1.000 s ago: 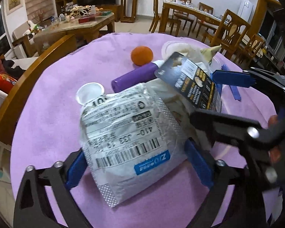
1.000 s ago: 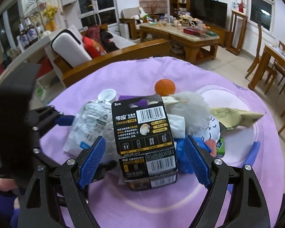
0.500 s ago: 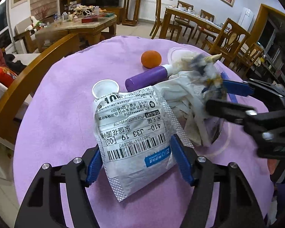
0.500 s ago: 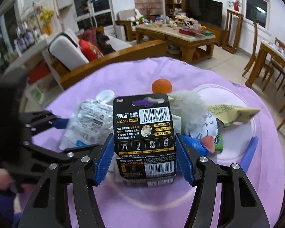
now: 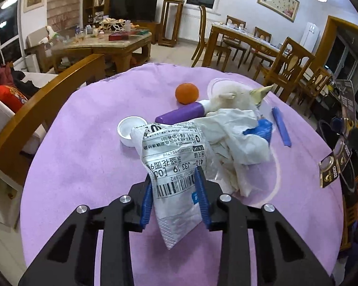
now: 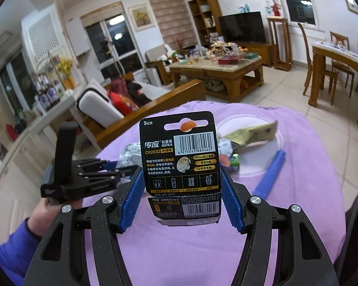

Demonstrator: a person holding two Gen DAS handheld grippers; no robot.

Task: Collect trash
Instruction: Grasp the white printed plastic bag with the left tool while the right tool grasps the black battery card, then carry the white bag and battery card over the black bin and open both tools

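Observation:
A white courier bag with a barcode label lies on the purple table in front of a trash pile. My left gripper is closing on it, and both blue pads press its near end, which is crumpled between them. My right gripper is shut on a black button-battery card, held upright above the table. That card also shows at the right edge of the left wrist view. The left gripper appears low at the left of the right wrist view, in a hand with a blue sleeve.
Behind the bag lie crumpled white tissue, a purple tube, a white cap, an orange, a white plush toy, a blue strip and a green wrapper. A wooden sofa frame borders the table's left.
The left jaws have closed in on the courier bag. The right gripper has closed on the battery card and lifted it up and away from the pile to the right.

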